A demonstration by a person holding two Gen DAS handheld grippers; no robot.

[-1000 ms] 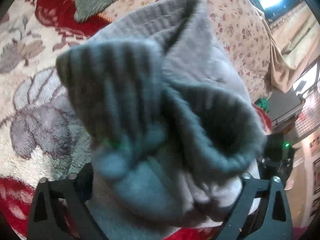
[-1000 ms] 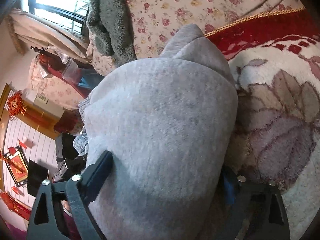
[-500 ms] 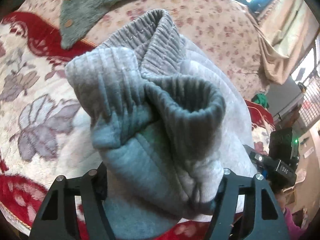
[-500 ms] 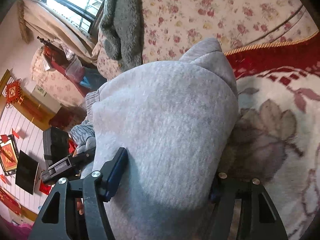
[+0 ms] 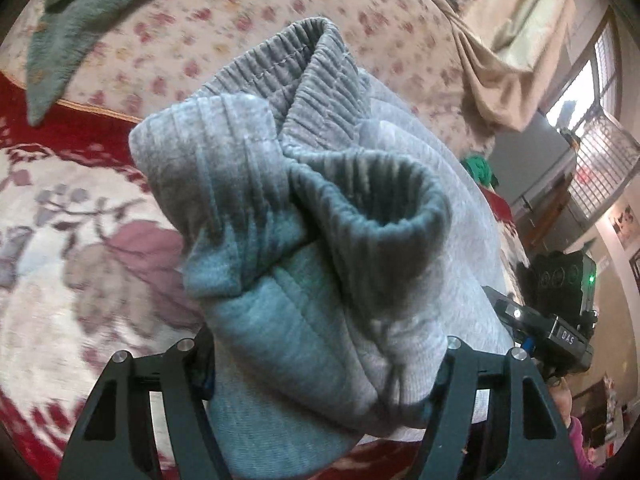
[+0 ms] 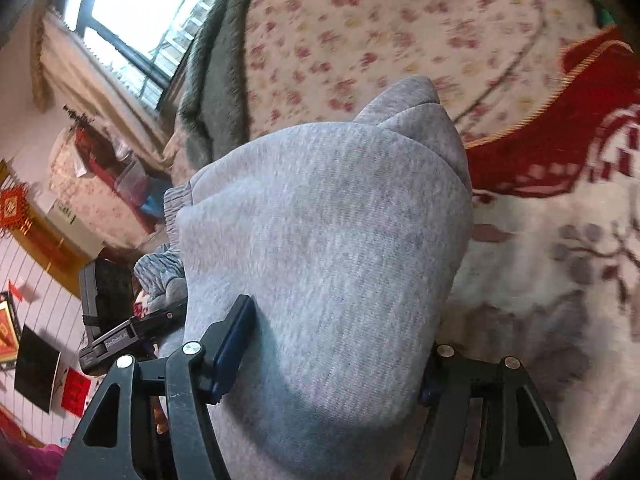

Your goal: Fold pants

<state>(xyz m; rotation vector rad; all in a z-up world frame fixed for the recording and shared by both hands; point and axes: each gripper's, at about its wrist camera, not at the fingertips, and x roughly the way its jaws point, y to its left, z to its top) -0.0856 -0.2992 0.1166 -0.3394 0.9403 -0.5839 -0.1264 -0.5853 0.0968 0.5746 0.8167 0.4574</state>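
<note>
In the left wrist view the left gripper (image 5: pixel 320 368) sits at the bottom of the frame with a thick wad of the grey pants (image 5: pixel 304 240) packed between its two black fingers (image 5: pixel 180 400); the fingers stand fairly wide, held apart by the bundle they clamp; the ribbed cuffs (image 5: pixel 360 200) and the gathered elastic band (image 5: pixel 296 68) bunch up in the centre of the frame, one cuff open like a tube toward the camera; the pants fill the middle of the picture, in front of the red and cream flower-patterned blanket (image 5: pixel 60 264) at the left; a pale floral sheet (image 5: pixel 224 20) runs across the top, with a grey-green fuzzy garment (image 5: pixel 68 28) lying on it at the upper left; at the right edge, beyond the cloth, the black body of the other gripper unit shows with a small green light.

In the right wrist view the right gripper (image 6: pixel 332 364) is at the bottom of the frame; its fingers (image 6: pixel 232 344) press from either side on a broad smooth fold of the pants (image 6: pixel 320 248), the left finger's blue-black pad lying flat against the cloth, the right finger mostly hidden behind it; the fold rises to a rounded peak in the upper middle of the frame; the blanket (image 6: pixel 560 272) spreads at the right, the floral sheet (image 6: pixel 380 32) across the top; a window (image 6: pixel 132 4) with a beige curtain (image 6: pixel 84 68) is at the upper left.
</note>
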